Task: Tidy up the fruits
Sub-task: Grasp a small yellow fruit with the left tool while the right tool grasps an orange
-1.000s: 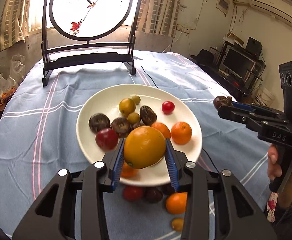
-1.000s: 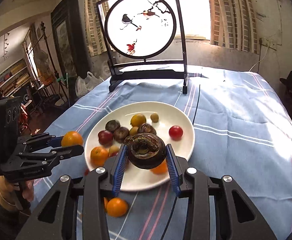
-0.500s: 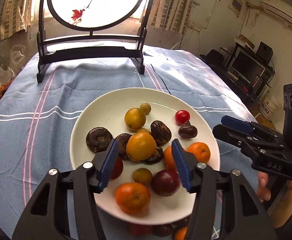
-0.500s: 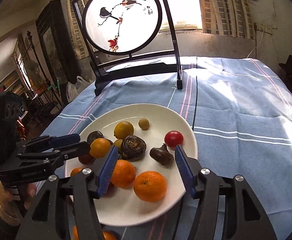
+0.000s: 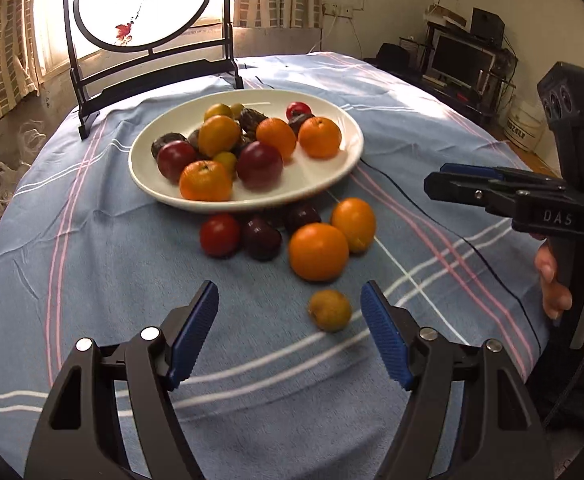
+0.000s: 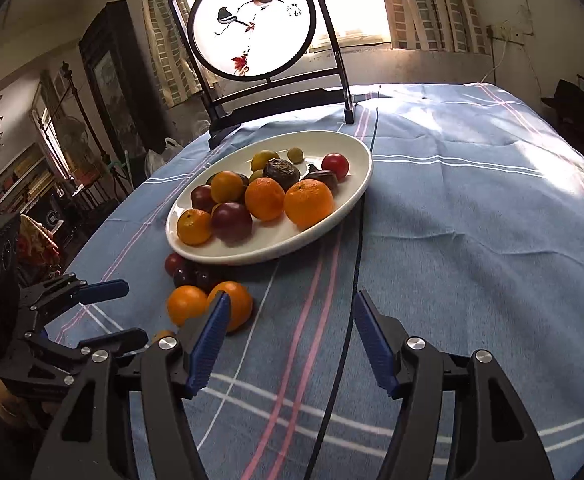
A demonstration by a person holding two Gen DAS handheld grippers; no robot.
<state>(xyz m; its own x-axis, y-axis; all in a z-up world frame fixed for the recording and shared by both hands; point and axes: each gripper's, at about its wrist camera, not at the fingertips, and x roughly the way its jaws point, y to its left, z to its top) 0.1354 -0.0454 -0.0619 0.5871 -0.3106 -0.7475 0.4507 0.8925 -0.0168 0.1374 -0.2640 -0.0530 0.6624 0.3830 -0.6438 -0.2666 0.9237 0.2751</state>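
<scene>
A white oval plate point(image 5: 344, 156) sits on the blue striped cloth point(image 6: 472, 208) covering the counter, toward its far edge, just in front of a dark-framed round screen painted with birds point(image 6: 251, 24). On the plate lie four oranges point(image 6: 308, 203), a yellow fruit point(image 6: 263, 159), two small greenish-yellow fruits point(image 6: 295, 154), two large dark red plums point(image 5: 259, 165), one small red fruit point(image 6: 336, 164) and several brown wrinkled ones point(image 6: 281, 172), whose exact number is hard to make out because they sit half hidden behind the rest. Just beside the plate's near rim, loose on the cloth, are a red plum point(image 5: 219, 235), two darker plums point(image 5: 260, 238), two oranges point(image 5: 318, 252) and one small yellow-brown fruit point(image 5: 329, 310) closest to the near edge. The left tool point(image 5: 289, 336) hangs above the cloth with its blue pads spread wide and nothing between them; the small yellow-brown fruit lies just ahead of its right pad. The right tool point(image 6: 287, 340) is likewise spread wide and holds nothing, over bare cloth to the right of the loose fruit.
</scene>
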